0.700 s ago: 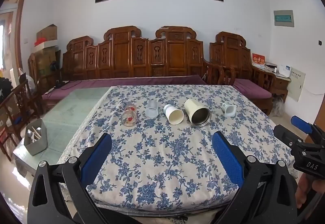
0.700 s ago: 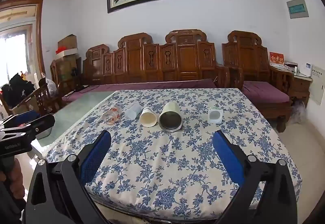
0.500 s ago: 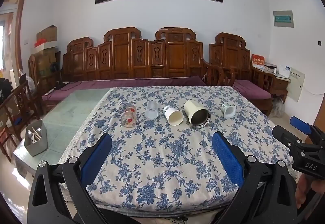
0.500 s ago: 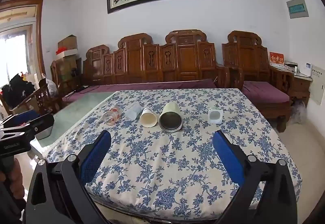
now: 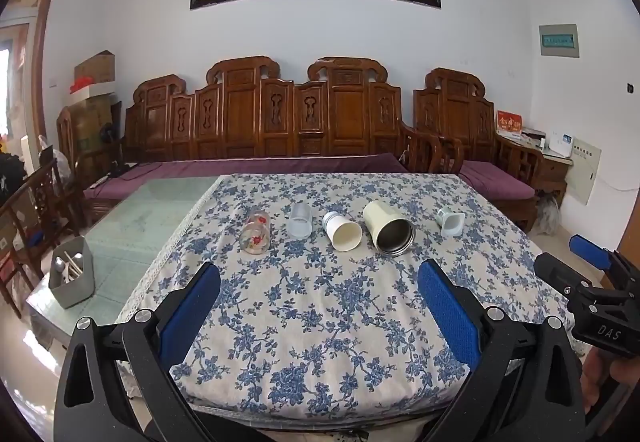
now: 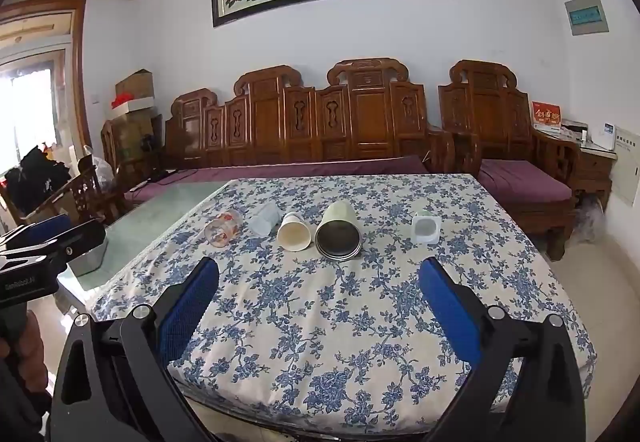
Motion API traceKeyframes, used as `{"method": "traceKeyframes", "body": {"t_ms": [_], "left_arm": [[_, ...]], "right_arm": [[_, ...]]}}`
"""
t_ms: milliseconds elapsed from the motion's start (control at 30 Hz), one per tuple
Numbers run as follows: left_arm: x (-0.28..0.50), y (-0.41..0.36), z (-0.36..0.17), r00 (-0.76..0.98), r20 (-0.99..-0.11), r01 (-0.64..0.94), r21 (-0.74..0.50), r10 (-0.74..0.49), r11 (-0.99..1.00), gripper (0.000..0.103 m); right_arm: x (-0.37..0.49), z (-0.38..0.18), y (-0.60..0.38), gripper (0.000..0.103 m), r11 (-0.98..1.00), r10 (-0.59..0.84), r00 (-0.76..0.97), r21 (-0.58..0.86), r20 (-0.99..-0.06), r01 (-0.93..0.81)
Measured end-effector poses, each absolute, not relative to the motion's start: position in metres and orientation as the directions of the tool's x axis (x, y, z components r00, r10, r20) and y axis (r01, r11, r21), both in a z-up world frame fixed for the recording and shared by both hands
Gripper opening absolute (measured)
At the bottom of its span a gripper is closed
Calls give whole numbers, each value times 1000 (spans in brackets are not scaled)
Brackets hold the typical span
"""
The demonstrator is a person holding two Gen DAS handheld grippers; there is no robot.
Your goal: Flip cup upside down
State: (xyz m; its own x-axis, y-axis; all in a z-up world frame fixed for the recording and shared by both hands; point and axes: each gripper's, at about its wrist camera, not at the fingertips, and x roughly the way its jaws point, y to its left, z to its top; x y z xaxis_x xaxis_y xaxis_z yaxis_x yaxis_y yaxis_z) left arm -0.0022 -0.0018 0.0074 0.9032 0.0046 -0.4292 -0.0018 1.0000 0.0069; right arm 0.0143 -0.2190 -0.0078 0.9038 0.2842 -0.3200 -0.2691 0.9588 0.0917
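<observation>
Several cups lie on their sides in a row on the floral tablecloth [image 5: 320, 306]: a glass with red flowers [image 5: 256, 232], a frosted clear cup [image 5: 300, 221], a white paper cup [image 5: 342, 231], a cream metal tumbler [image 5: 389, 228] and a small pale mug [image 5: 452, 221]. In the right wrist view they are the glass [image 6: 223, 228], clear cup [image 6: 265, 217], paper cup [image 6: 293, 232], tumbler [image 6: 339, 232] and mug [image 6: 426, 228]. My left gripper [image 5: 318, 306] is open and empty, well short of the cups. My right gripper [image 6: 318, 306] is open and empty, also short of them.
A grey container with utensils [image 5: 72, 278] stands on the bare glass part of the table [image 5: 132, 226] at the left. A carved wooden bench with purple cushions [image 5: 280, 129] runs behind the table. The right gripper shows at the left view's right edge [image 5: 592, 282].
Both views have shifted only slightly; the cups have not moved and both grippers stay open.
</observation>
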Motion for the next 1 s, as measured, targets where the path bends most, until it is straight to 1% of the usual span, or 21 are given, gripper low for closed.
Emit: {"method": "traceKeyframes", "body": {"t_ms": [633, 1000], "left_arm": [[-2, 0, 21, 904, -427, -8, 5, 9, 1000, 95], [-2, -1, 14, 904, -428, -10, 7, 12, 1000, 95]], "right_arm": [[16, -12, -217, 101, 958, 287, 902, 88, -321, -273], [16, -12, -217, 101, 958, 288, 902, 92, -321, -273]]}}
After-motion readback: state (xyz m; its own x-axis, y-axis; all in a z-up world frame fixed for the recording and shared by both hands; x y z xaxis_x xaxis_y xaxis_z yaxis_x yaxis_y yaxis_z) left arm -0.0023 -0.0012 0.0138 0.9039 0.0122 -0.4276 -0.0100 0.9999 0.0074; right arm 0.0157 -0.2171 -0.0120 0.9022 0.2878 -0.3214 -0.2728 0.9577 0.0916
